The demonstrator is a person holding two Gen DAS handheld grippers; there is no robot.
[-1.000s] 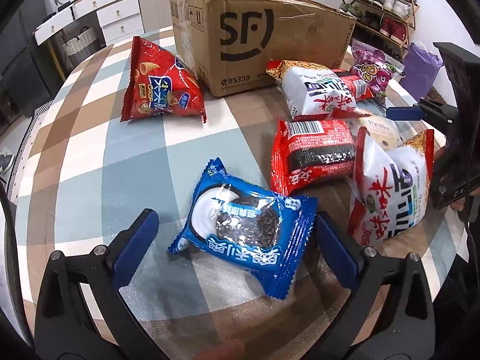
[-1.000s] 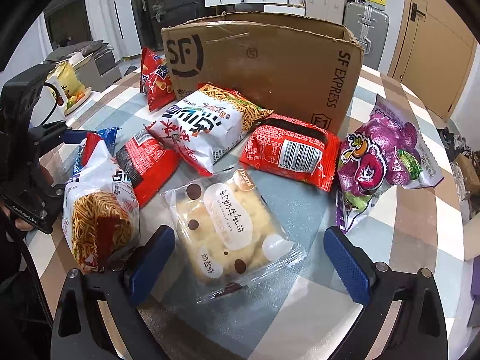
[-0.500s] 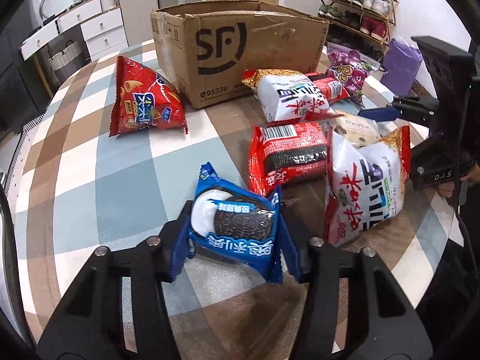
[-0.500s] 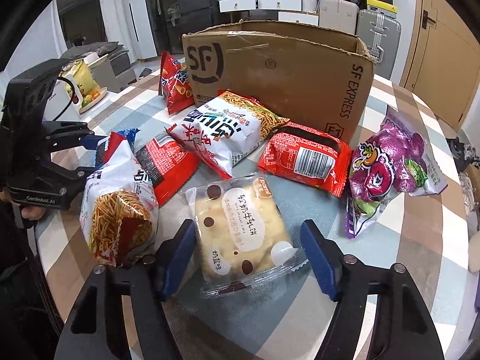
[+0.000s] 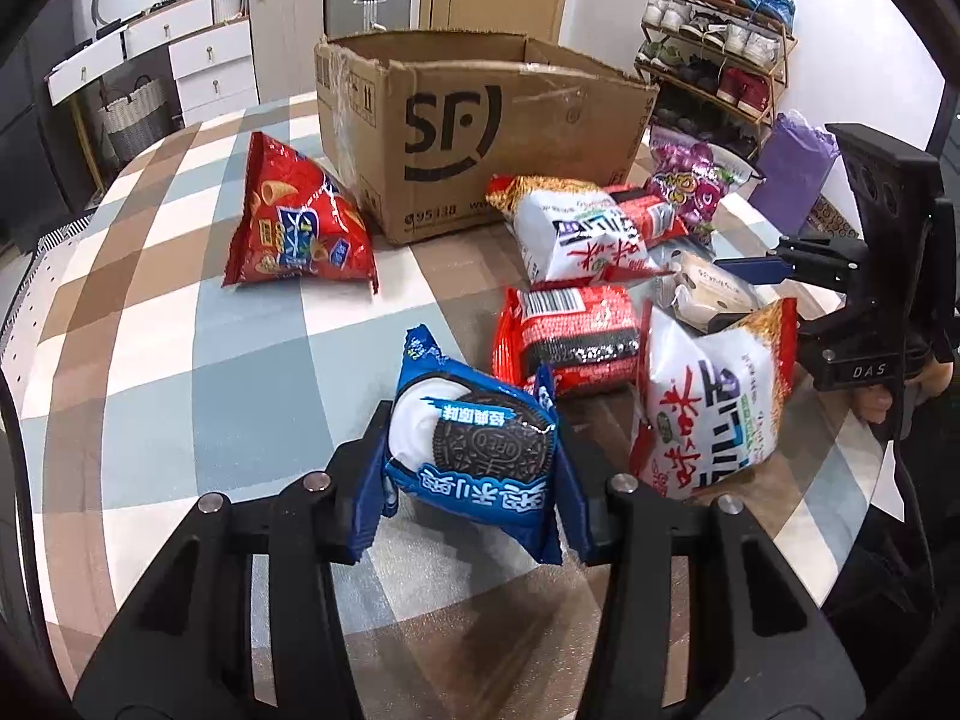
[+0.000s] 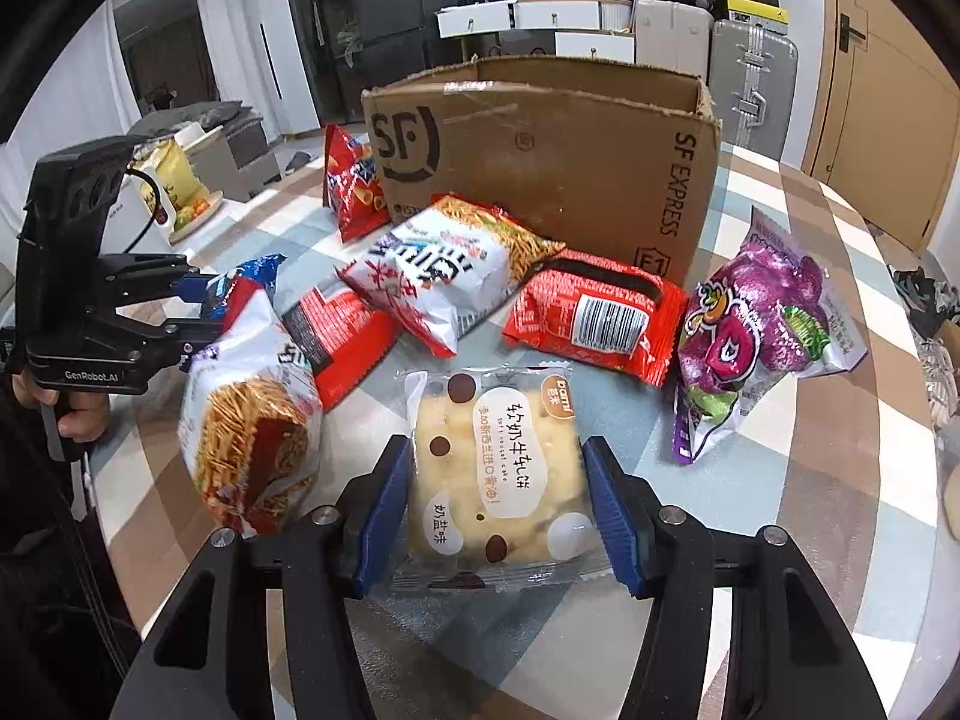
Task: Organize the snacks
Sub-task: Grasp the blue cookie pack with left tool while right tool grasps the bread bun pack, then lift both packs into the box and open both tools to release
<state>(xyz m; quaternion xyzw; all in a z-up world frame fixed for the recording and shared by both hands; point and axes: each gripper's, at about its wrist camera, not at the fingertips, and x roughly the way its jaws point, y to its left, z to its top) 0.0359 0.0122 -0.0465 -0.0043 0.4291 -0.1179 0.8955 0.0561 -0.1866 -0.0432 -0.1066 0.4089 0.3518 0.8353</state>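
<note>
My left gripper [image 5: 471, 480] is shut on a blue cookie packet [image 5: 474, 438], tipped up off the checked tablecloth [image 5: 180, 360]. In the right wrist view my right gripper [image 6: 495, 480] has its jaws closing on a clear-wrapped cream cake packet [image 6: 498, 456]; both blue pads touch the wrapper's sides. The packet lies flat on the cloth. An open cardboard box [image 5: 480, 132] stands behind the snacks; the same box [image 6: 540, 150] shows in the right wrist view.
A red cone-snack bag [image 5: 294, 228] lies left of the box. Two white noodle-snack bags [image 5: 708, 408] [image 6: 444, 276], red packets [image 5: 576, 336] [image 6: 594, 312] and a purple bag [image 6: 756, 324] crowd the middle. A person's hand holds each gripper. Drawers, suitcases and a shoe rack stand beyond the table.
Both grippers went from wide open to closed around their packets. The blue cookie packet was squeezed and tipped up. The cake packet stayed flat as the right pads came in.
</note>
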